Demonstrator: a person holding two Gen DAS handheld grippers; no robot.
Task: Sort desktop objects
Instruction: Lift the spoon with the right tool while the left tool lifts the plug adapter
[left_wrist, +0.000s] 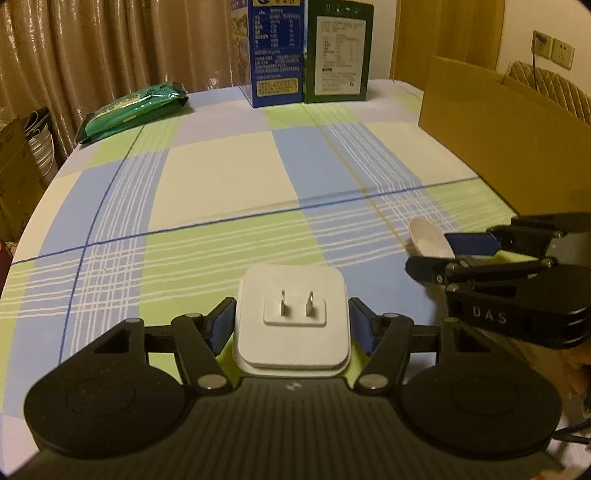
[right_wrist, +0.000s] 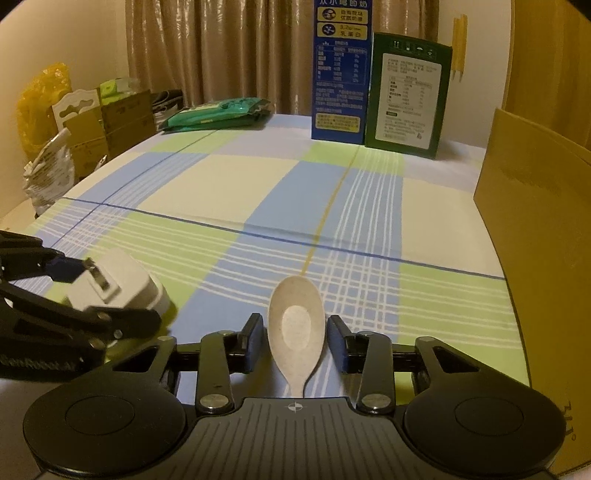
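My left gripper (left_wrist: 291, 317) is shut on a white plug adapter (left_wrist: 293, 317), prongs facing up, low over the checked tablecloth (left_wrist: 221, 177). The adapter also shows in the right wrist view (right_wrist: 118, 288), held by the left gripper (right_wrist: 92, 291). A pale spoon (right_wrist: 295, 328) lies on the cloth, bowl pointing away. My right gripper (right_wrist: 295, 339) is open with a finger on each side of the spoon's bowl, small gaps showing. In the left wrist view the right gripper (left_wrist: 428, 254) straddles the spoon (left_wrist: 428, 240).
A brown cardboard box (left_wrist: 509, 136) stands at the right edge, also in the right wrist view (right_wrist: 535, 229). A blue carton (left_wrist: 273, 51) and a green carton (left_wrist: 338, 55) stand at the far end. A green packet (left_wrist: 133, 109) lies far left. Boxes and bags (right_wrist: 92, 122) stand beyond the table.
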